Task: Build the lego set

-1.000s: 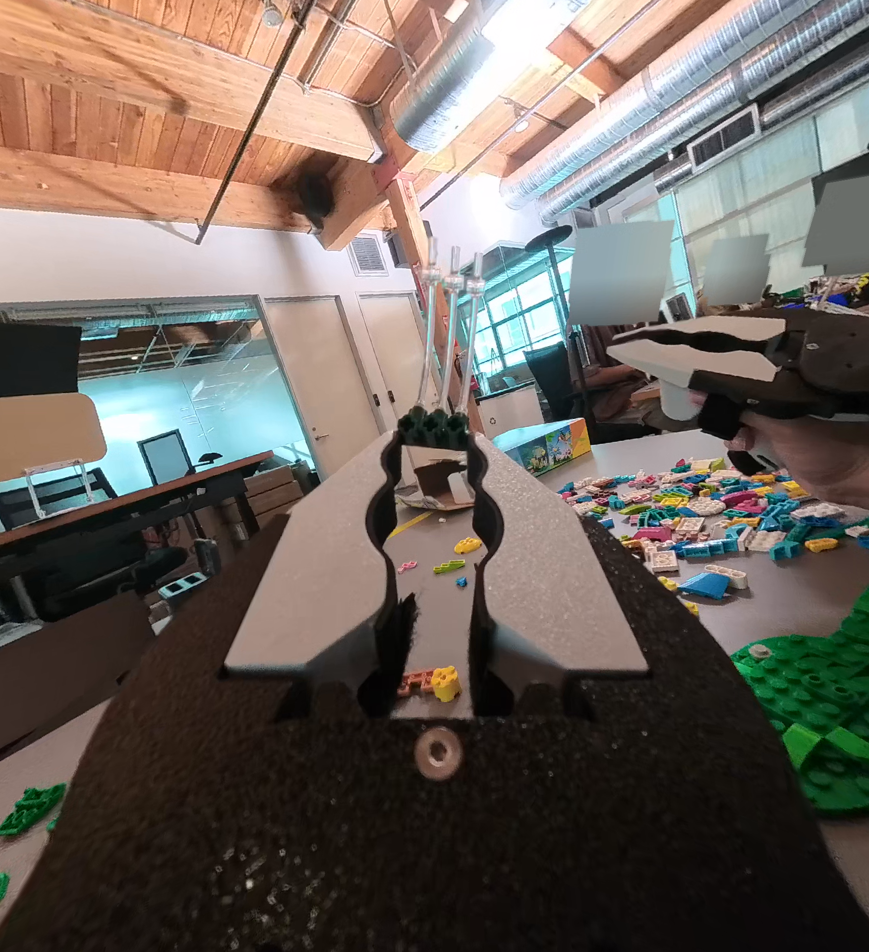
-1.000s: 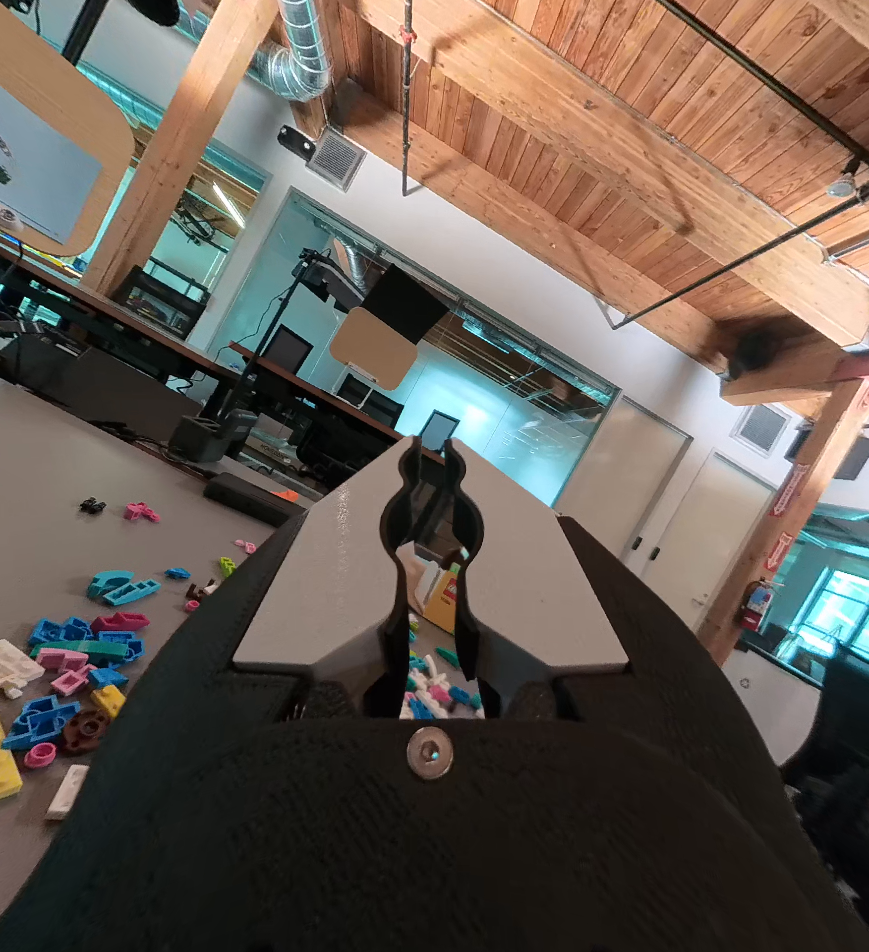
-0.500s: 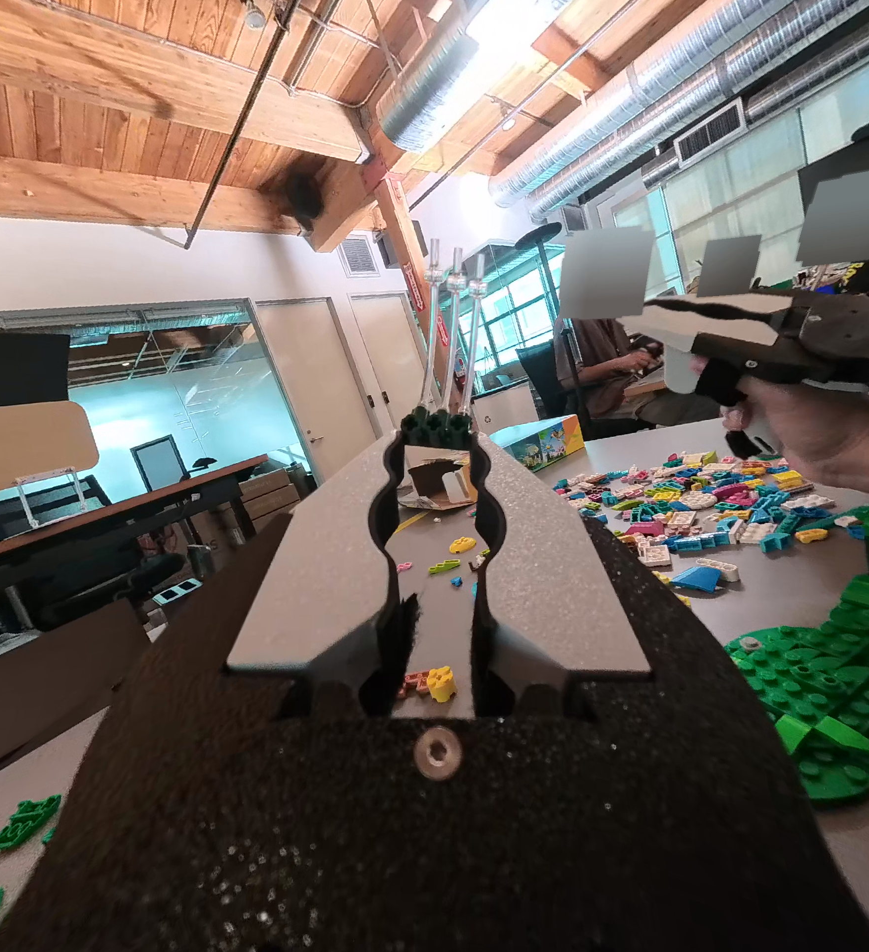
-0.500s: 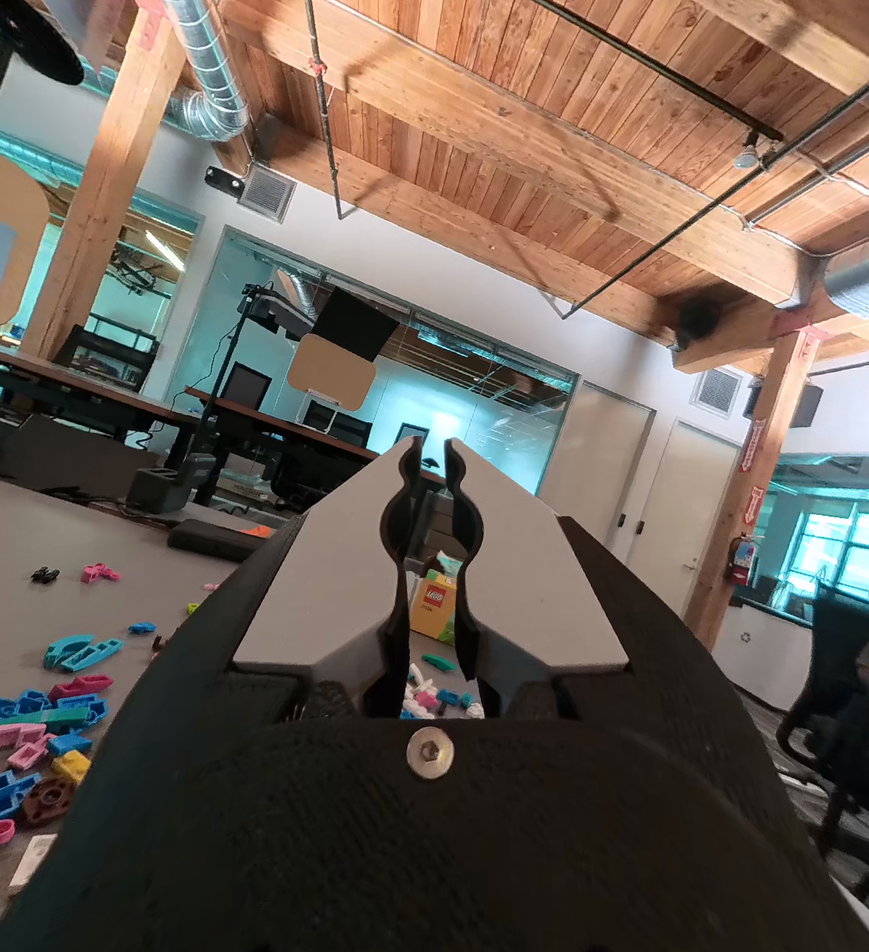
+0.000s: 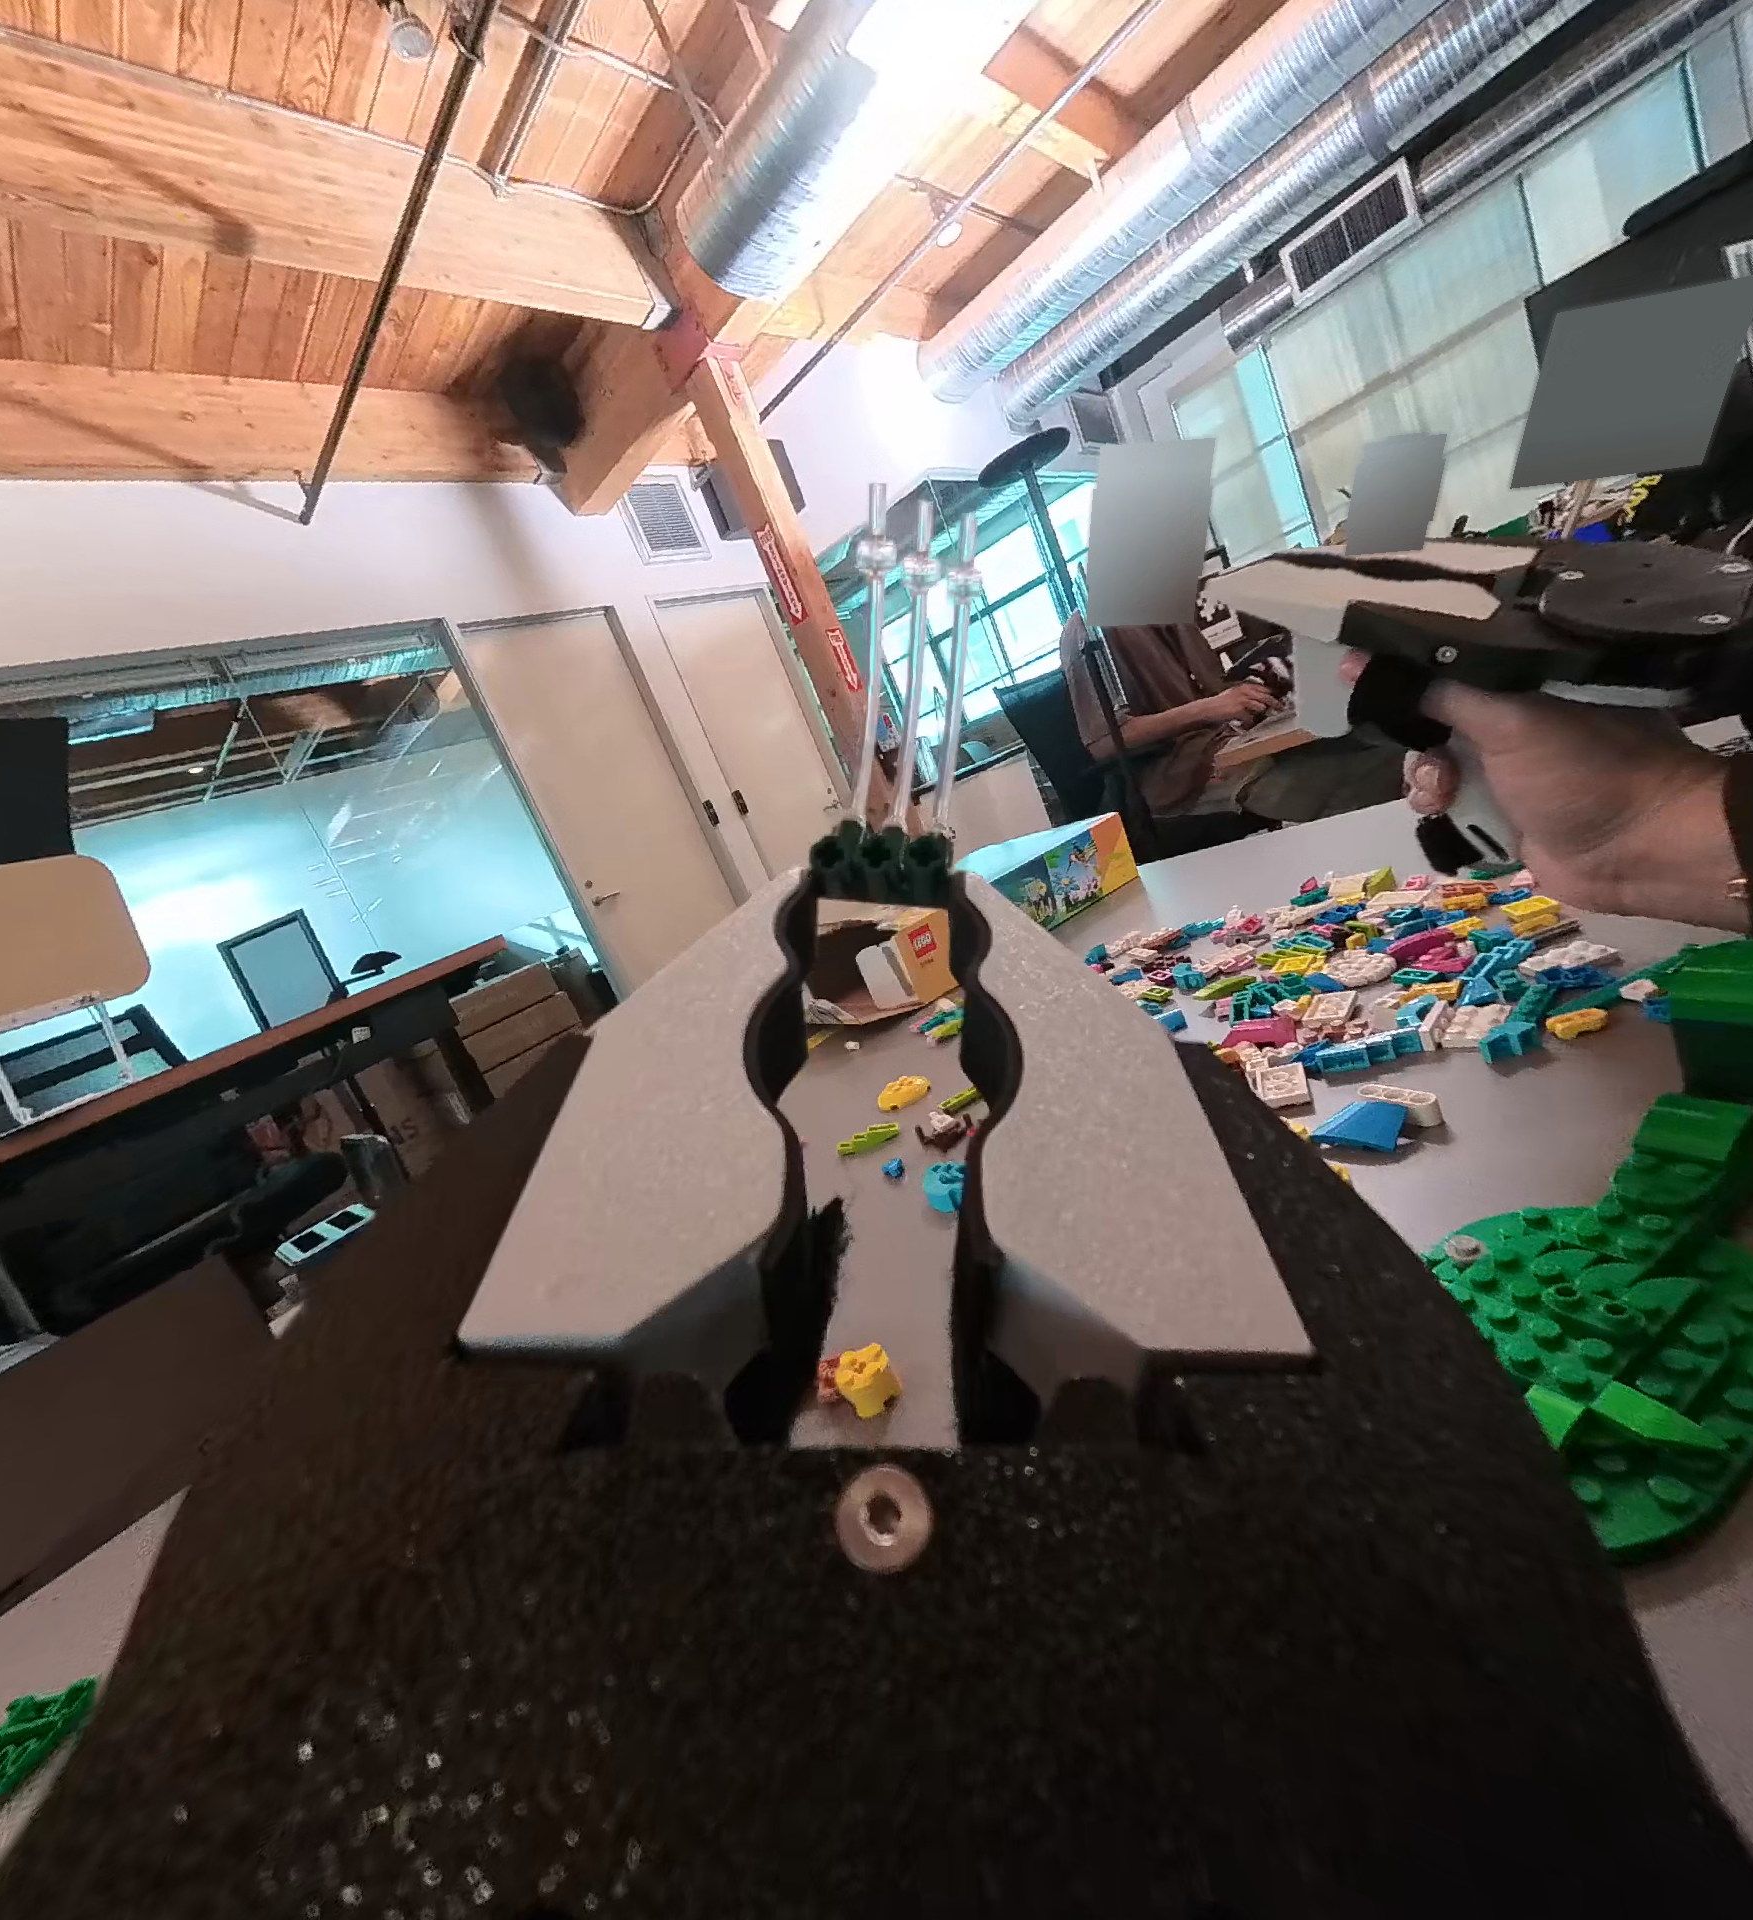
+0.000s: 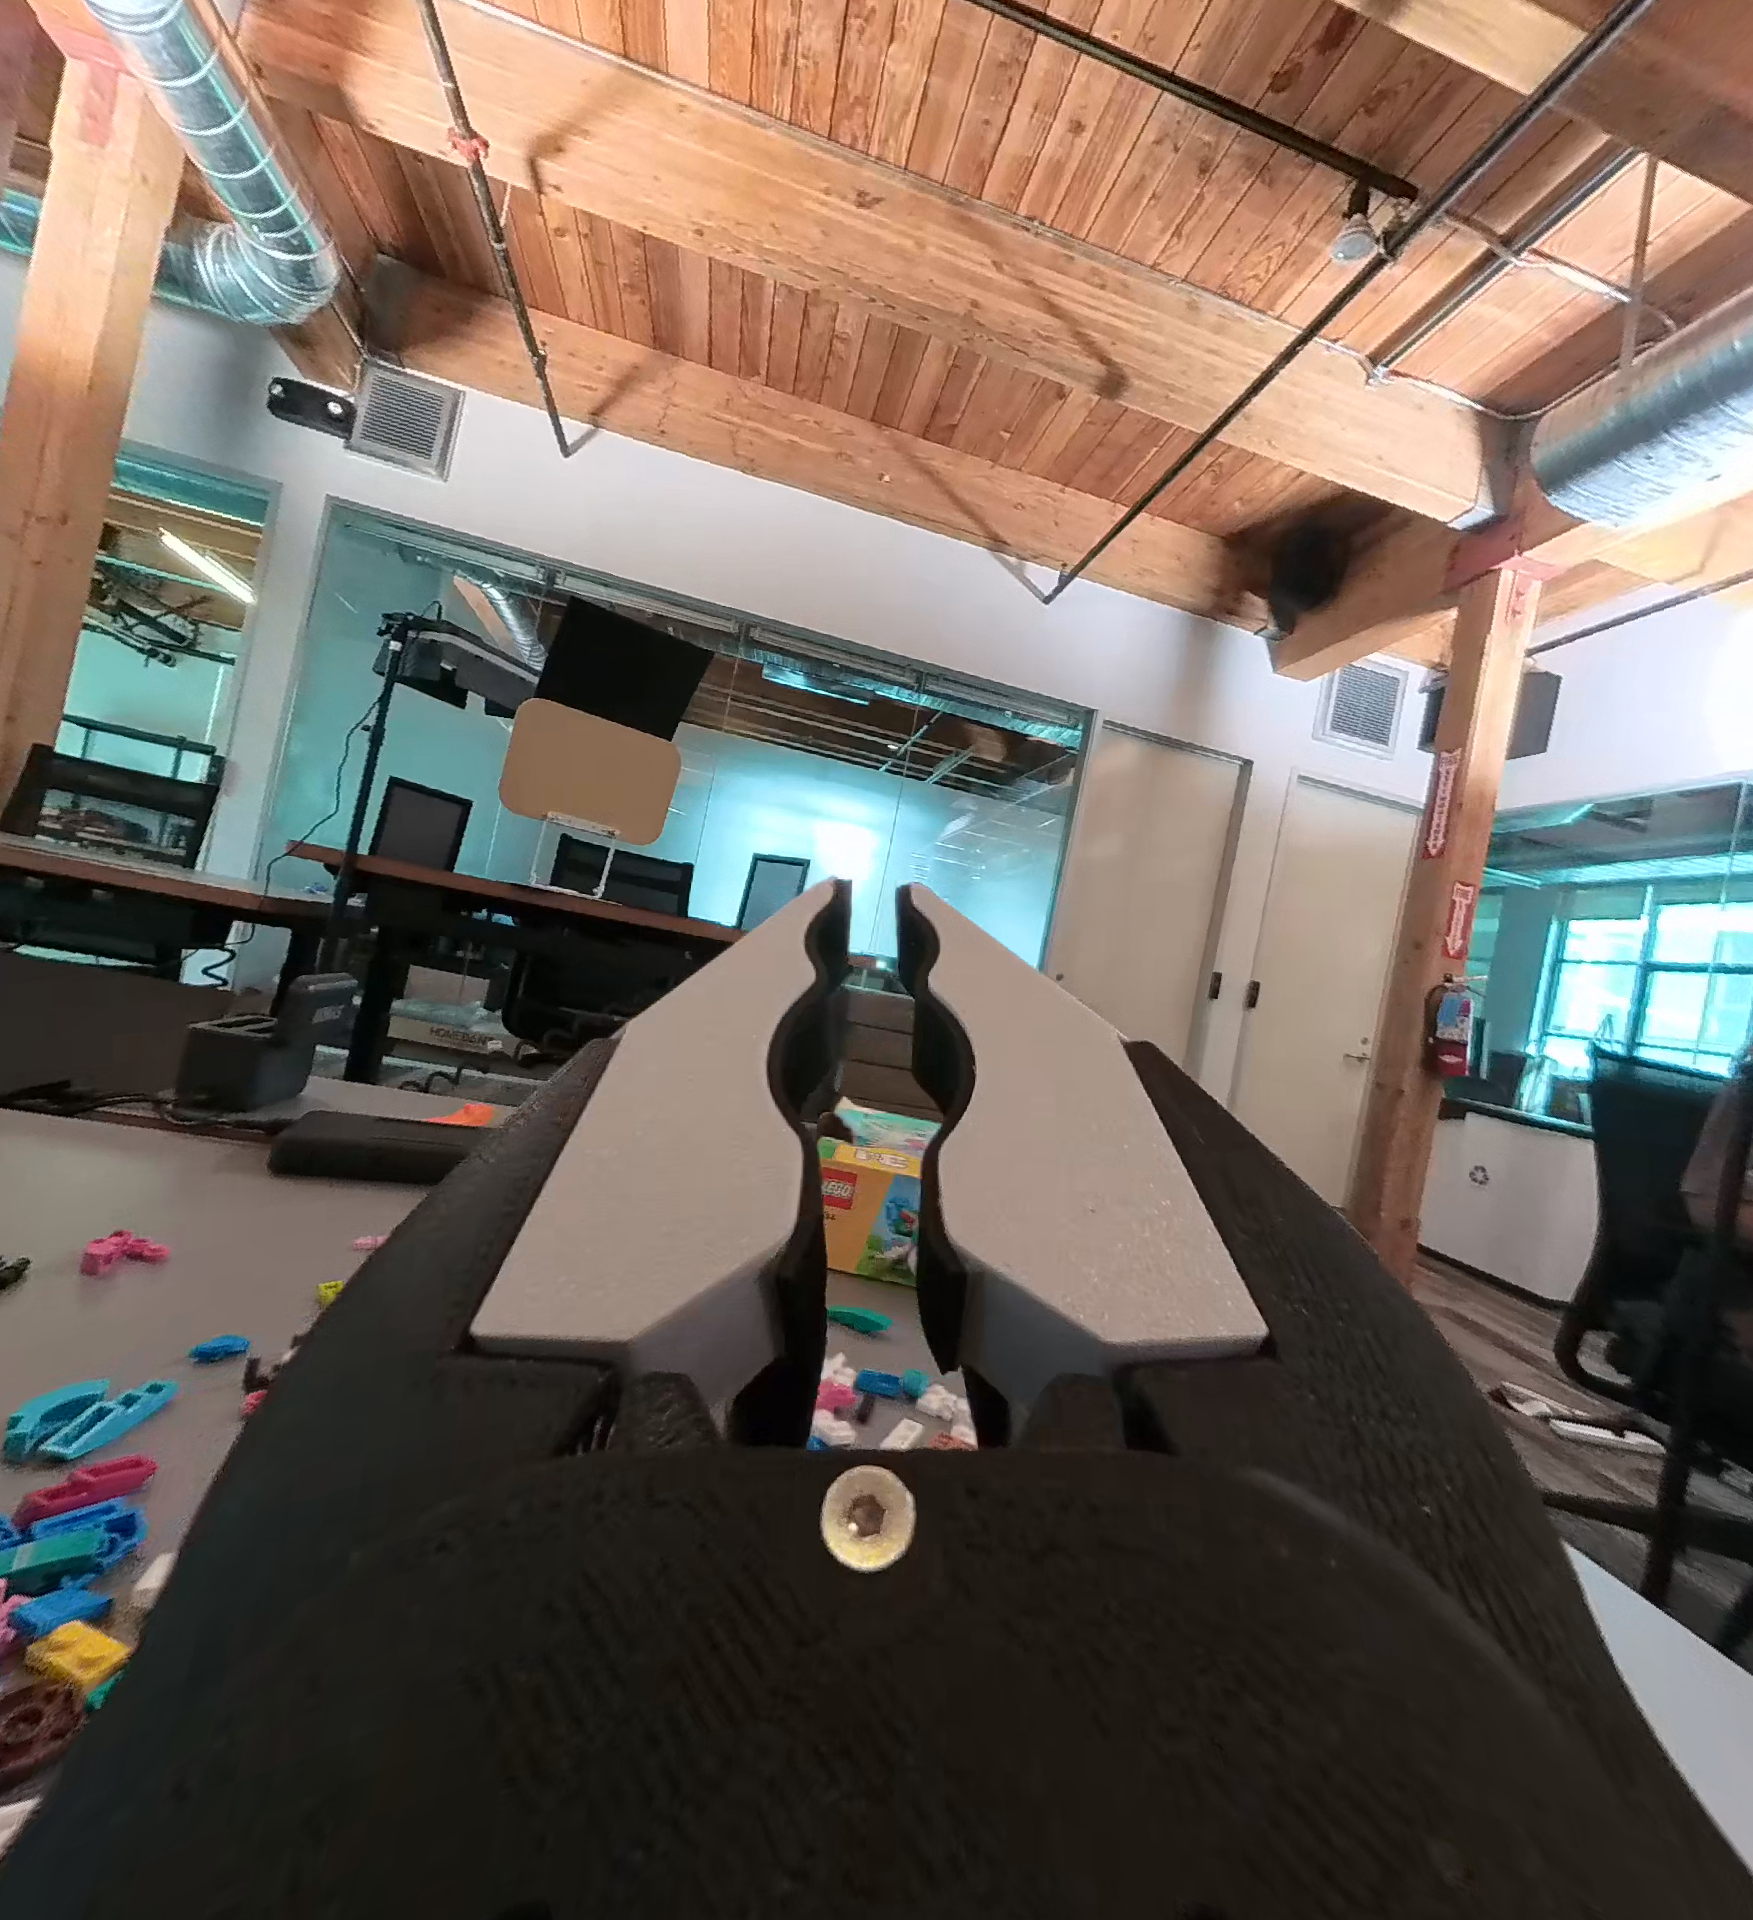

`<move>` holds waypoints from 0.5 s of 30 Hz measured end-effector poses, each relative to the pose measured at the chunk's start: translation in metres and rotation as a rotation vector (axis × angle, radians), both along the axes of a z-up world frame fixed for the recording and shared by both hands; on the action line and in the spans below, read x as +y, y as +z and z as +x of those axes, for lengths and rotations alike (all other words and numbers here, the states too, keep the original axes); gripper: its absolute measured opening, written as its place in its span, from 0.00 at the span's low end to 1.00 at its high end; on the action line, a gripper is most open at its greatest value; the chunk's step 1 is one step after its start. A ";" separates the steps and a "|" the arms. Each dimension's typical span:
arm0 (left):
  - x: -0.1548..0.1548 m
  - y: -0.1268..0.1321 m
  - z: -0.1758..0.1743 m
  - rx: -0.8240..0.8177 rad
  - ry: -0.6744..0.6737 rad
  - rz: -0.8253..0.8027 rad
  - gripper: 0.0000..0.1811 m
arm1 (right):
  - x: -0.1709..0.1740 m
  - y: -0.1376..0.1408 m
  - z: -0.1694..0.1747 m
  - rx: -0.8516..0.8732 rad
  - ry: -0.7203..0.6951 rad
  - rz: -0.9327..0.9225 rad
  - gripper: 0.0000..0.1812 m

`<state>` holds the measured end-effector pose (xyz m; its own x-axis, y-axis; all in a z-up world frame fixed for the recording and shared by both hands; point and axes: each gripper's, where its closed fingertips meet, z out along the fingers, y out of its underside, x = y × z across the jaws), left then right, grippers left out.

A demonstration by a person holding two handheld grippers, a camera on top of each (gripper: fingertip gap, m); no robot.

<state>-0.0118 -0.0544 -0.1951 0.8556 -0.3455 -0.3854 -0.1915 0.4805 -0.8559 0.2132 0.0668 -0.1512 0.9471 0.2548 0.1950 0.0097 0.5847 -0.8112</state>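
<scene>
My left gripper [image 5: 880,871] is shut on a small dark green piece [image 5: 880,864] at its tips. Three clear rods [image 5: 916,675] stand up from that piece. It is held above the grey table [image 5: 1495,1174]. A green studded base build [image 5: 1641,1351] lies to the right, with a taller green part [image 5: 1724,997] behind it. A hand holds my right gripper [image 5: 1233,608] high at the upper right, above a pile of loose bricks [image 5: 1371,987]. In the right wrist view my right gripper [image 6: 873,896] has only a thin slit between its fingers and holds nothing.
A set box [image 5: 1059,878] and an open yellow carton [image 5: 903,961] stand at the table's far side. The box [image 6: 867,1205] and loose bricks [image 6: 51,1558] also show in the right wrist view. A seated person [image 5: 1163,707] and office chairs [image 6: 1641,1247] are beyond the table. Left tips to right tips: about 25 centimetres.
My right gripper has levelled out and swung to the right, still empty. My left gripper keeps its hold on the green piece and has tilted slightly, so more of the table shows.
</scene>
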 end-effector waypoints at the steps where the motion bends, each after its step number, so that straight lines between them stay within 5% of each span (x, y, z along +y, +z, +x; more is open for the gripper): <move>1: 0.000 -0.001 0.001 0.003 -0.003 -0.003 0.12 | 0.001 0.000 0.002 0.004 -0.005 -0.001 0.04; 15: 0.004 -0.005 -0.002 -0.041 -0.030 -0.057 0.12 | 0.005 0.000 0.016 0.029 -0.044 -0.020 0.03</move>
